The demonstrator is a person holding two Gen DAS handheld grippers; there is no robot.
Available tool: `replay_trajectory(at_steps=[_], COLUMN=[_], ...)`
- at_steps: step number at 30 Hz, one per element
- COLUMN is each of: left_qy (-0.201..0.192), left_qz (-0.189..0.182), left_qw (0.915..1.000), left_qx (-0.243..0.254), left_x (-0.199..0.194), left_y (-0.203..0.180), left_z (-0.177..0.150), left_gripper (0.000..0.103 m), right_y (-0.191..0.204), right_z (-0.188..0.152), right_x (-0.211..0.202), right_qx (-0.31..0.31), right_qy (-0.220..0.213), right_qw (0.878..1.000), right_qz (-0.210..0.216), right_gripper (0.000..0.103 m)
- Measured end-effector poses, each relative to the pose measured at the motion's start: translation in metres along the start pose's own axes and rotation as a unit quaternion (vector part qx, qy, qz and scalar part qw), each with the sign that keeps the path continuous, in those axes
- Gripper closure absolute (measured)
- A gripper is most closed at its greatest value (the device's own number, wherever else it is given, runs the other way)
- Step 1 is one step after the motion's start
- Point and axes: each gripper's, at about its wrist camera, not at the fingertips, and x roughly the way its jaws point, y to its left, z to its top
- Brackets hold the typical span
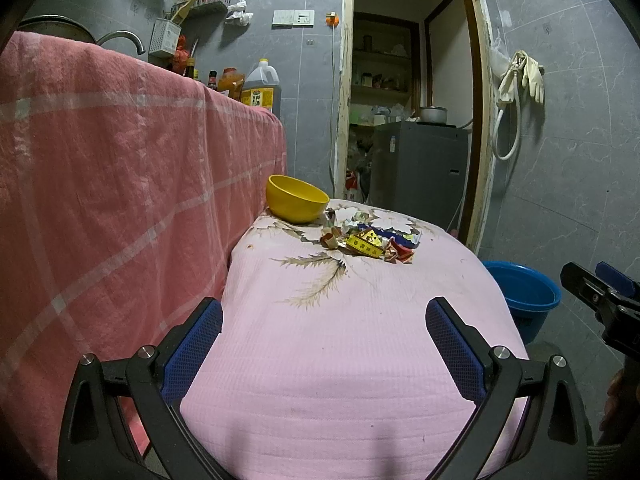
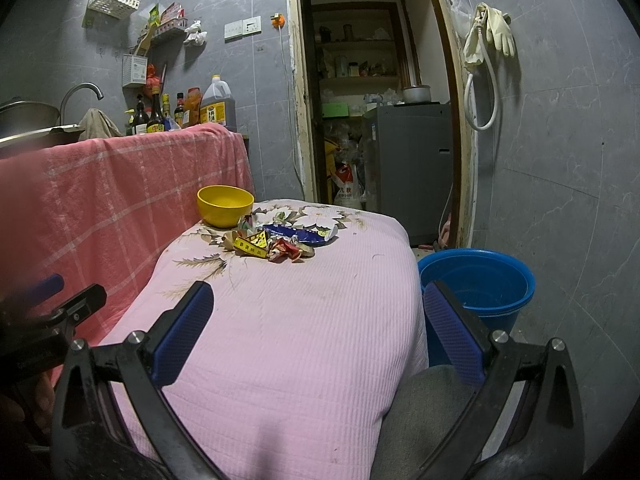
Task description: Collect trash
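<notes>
Hovering wide-spread and empty, left gripper [image 1: 324, 320] and right gripper [image 2: 318, 306] — blue bucket's [image 2: 480, 280] inside only from right wrist.

Both cameras looked forward from the near edge of the pink-covered table [image 1: 344, 360], low over it, toward the doorway [image 1: 412, 100]; the left view sat closer to the table's left edge, the right view nearer its right edge and the bucket [image 2: 480, 284]; both shared the bowl [image 2: 225, 205], wrappers [image 2: 276, 246] and doorway.
</notes>
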Motion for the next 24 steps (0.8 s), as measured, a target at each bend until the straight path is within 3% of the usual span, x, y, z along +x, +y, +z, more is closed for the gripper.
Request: replay_trajectory(at_steps=[24], left_qy=[0.012], left_qz=[0.005], left_qw=[0.9999], left_qx=[0.004], left_x=[0.005], left_y=[-0.006], left_z=[-0.012], left_gripper=[0.003], right_y=[-0.001], right_z=[-0.007], right_x=[0.004], right_qx=[0.002], right_qy=[0.004], right_qw=[1.000], right_qz=[0.001], right_gripper=[0.000])
